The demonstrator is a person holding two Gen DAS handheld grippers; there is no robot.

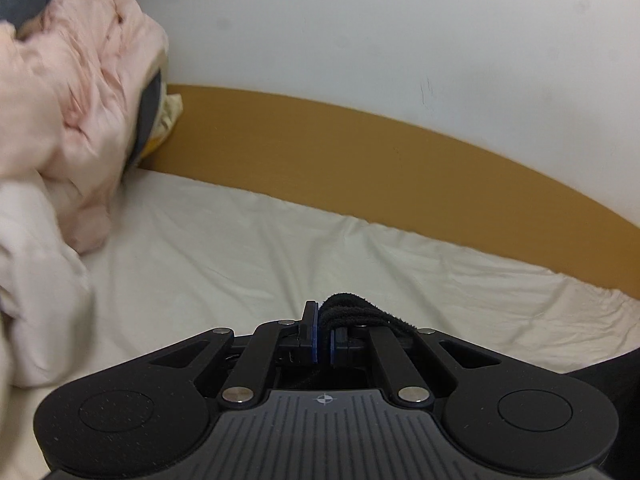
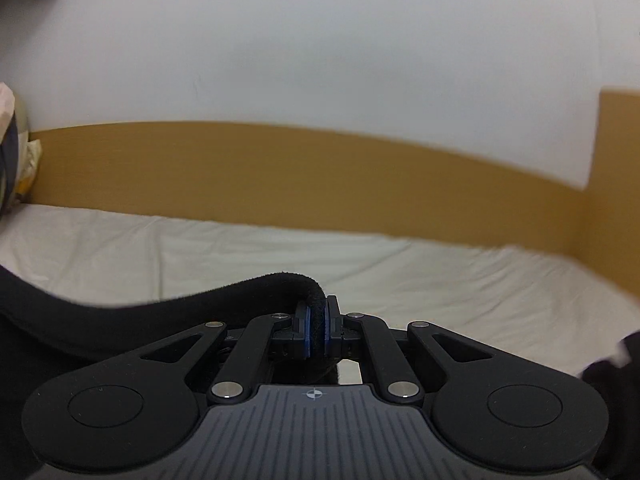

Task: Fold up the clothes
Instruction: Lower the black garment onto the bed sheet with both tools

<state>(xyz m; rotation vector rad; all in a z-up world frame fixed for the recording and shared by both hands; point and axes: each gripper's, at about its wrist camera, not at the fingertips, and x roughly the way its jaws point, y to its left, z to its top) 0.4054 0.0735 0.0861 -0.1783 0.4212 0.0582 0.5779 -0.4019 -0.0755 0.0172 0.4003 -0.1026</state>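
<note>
A black garment is held by both grippers above a white bed sheet (image 1: 240,264). In the left wrist view my left gripper (image 1: 323,336) is shut on a bunched edge of the black garment (image 1: 352,310), which trails off to the right. In the right wrist view my right gripper (image 2: 316,330) is shut on another edge of the black garment (image 2: 160,312), which hangs away to the left below the gripper. Most of the garment is hidden under the gripper bodies.
A pile of pink and white clothes (image 1: 68,100) lies at the left on the bed. A wooden bed frame board (image 1: 360,160) runs along a white wall (image 1: 360,32), and turns a corner at the right (image 2: 612,184).
</note>
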